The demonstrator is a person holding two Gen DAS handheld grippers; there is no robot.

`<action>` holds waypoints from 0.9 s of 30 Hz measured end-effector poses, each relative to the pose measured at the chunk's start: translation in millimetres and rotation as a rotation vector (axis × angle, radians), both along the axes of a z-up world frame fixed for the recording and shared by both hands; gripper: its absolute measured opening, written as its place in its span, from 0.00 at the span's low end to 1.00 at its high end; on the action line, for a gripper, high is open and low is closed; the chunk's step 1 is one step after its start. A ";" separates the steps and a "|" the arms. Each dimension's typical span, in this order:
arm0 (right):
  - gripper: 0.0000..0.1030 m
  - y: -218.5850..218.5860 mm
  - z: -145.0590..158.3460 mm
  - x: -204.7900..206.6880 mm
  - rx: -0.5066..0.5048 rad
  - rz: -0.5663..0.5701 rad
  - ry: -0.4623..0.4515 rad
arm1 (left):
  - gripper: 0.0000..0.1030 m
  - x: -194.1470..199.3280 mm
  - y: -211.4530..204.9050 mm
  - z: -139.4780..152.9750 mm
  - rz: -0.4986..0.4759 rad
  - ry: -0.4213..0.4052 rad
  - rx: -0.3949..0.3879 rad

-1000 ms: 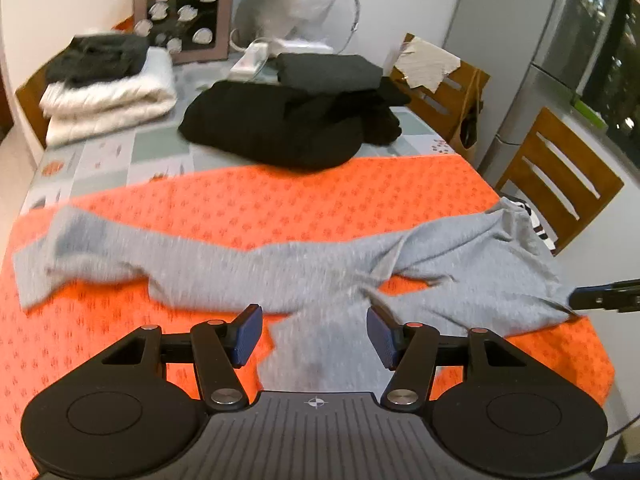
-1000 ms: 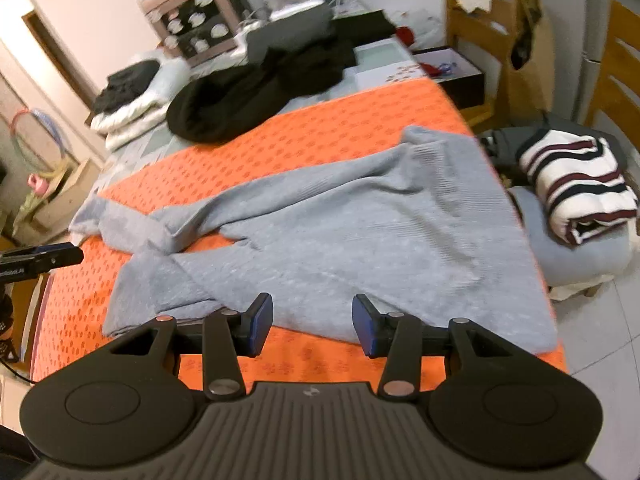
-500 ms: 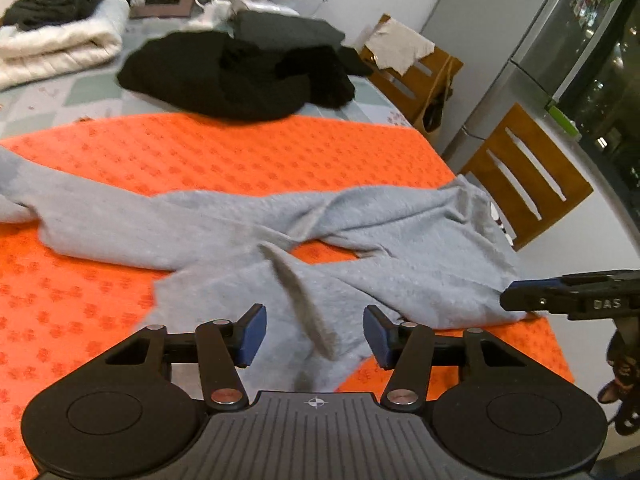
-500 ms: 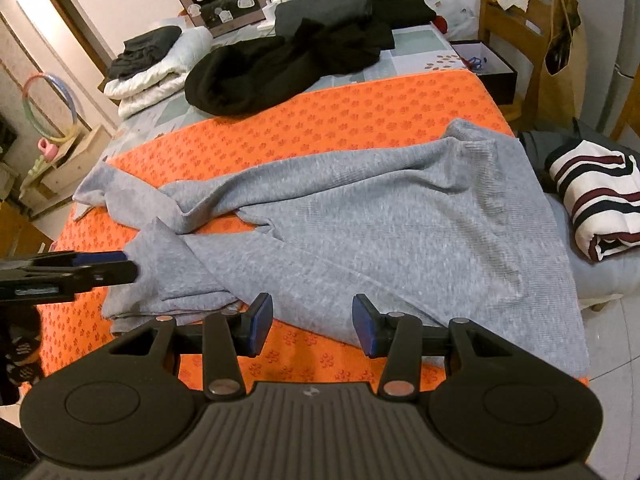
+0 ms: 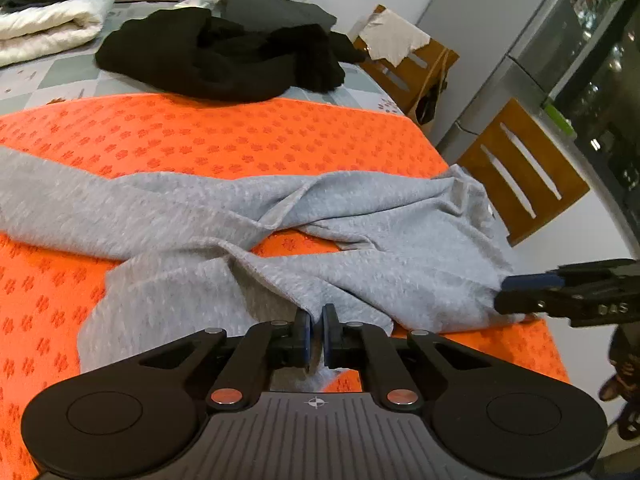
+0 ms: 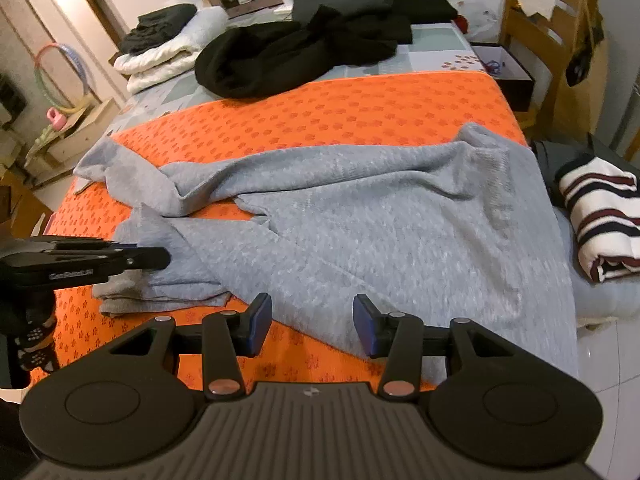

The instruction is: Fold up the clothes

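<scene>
A grey knit sweater (image 5: 360,216) (image 6: 380,220) lies crumpled across the orange mat (image 5: 240,140) (image 6: 340,108), sleeves stretched out to the left. My left gripper (image 5: 315,334) is shut on a raised fold of the sweater's sleeve near the mat's front edge. It shows from the side in the right wrist view as the left gripper (image 6: 160,258), pinching grey cloth. My right gripper (image 6: 312,326) is open just above the sweater's near hem, nothing between its pads. In the left wrist view the right gripper (image 5: 516,292) sits at the sweater's right edge.
A heap of black clothes (image 5: 224,56) (image 6: 288,52) and a folded white blanket (image 5: 48,28) (image 6: 168,60) lie beyond the mat. A folded striped garment (image 6: 600,216) rests at the right. Wooden chairs (image 5: 520,172) stand beside the table.
The left gripper dropped closer to the sweater and closed on a fold of grey cloth. The right gripper stayed open and shifted only slightly over the hem.
</scene>
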State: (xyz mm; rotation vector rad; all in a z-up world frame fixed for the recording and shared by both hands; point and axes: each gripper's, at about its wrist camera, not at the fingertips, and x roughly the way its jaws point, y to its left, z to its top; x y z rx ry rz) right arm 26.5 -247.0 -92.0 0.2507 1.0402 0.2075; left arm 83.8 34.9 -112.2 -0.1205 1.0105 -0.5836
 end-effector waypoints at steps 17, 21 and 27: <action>0.50 38.3 -7.3 58.5 -0.038 0.238 -0.001 | 0.08 -38.1 53.7 15.8 0.185 0.038 0.019; 0.50 43.3 -13.1 67.7 -0.054 0.264 0.010 | 0.08 -44.1 69.4 19.9 0.233 0.028 0.058; 0.50 43.2 -26.0 78.1 -0.039 0.284 0.054 | 0.07 -42.3 110.4 31.8 0.289 0.008 0.220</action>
